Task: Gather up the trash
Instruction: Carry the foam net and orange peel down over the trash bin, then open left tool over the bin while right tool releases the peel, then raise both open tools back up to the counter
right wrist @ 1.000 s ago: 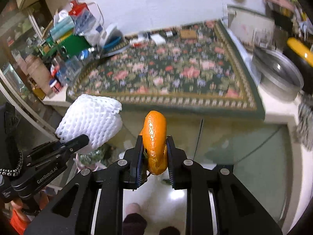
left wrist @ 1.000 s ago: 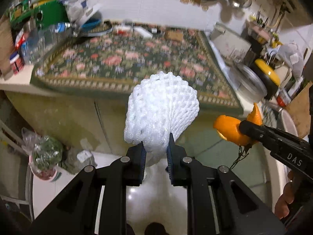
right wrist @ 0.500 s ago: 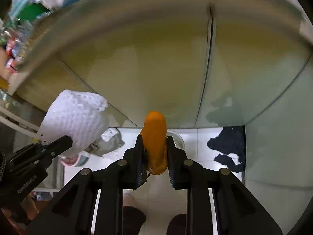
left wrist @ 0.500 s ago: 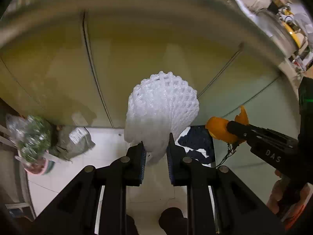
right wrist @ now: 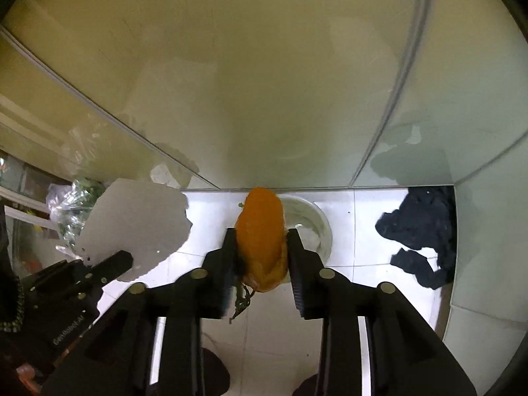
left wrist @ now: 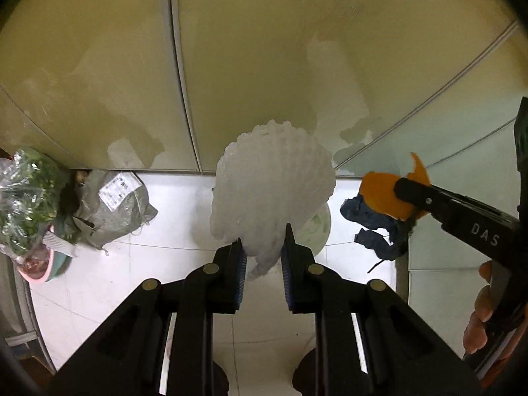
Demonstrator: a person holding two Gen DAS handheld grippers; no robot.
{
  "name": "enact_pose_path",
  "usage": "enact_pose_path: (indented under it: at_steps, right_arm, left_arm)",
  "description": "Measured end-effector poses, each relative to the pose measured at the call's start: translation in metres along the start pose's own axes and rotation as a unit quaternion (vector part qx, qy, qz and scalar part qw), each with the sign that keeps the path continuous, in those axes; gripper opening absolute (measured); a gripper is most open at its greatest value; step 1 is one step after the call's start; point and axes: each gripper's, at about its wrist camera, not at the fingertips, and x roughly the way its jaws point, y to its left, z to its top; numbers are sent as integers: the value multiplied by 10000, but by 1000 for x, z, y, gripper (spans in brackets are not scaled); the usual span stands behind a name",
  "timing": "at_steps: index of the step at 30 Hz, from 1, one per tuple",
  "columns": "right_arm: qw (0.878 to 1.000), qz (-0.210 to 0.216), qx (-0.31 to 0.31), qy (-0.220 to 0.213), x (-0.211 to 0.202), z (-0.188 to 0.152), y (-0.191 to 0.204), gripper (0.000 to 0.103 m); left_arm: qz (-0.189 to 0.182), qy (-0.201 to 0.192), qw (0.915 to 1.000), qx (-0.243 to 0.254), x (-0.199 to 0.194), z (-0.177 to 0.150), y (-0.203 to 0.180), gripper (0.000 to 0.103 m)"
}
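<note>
My left gripper (left wrist: 264, 241) is shut on a white foam fruit net (left wrist: 270, 191), which fans out above its pads. An orange peel (right wrist: 262, 231) stands between the pads of my right gripper (right wrist: 260, 244); the jaws are opening and the peel still hangs there, touching both pads. Both point steeply down over a round white bin (right wrist: 316, 227) on the tiled floor by the cabinet base. From the left wrist, the bin (left wrist: 316, 231) peeks out behind the net, with the right gripper (left wrist: 402, 191) and peel (left wrist: 379, 194) to its right. The left gripper (right wrist: 122, 260) and net (right wrist: 138, 224) show in the right wrist view.
Pale cabinet doors (left wrist: 264, 66) rise right behind the bin. A dark blue cloth (right wrist: 419, 227) lies on the floor to the right. A grey bag (left wrist: 112, 211), a bag of greens (left wrist: 26, 198) and a pink bowl (left wrist: 39, 267) sit left. Feet (right wrist: 211, 373) stand below.
Both grippers have sunk from countertop height to just above the floor, and the floral counter mat has left view. The bin has come into sight. The right jaws have widened around the peel.
</note>
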Motion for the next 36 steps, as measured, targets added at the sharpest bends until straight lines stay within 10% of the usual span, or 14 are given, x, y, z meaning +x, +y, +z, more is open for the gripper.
enact_pose_path:
  at_steps: [4,21,36]
  right_arm:
    - [10000,-74,6,-2,11,4,2,50]
    - [9981,-231,509,-251,-21,8,-32,51]
    - [9974,-193,72,-692,-200,24,18,51]
  left_arm:
    - [-86,74,9999,17,23,5,-4,19]
    - [-355,458,9973,444,58,20,-59,44]
    - [-177,-284,9989,317,-167,48,-86,44]
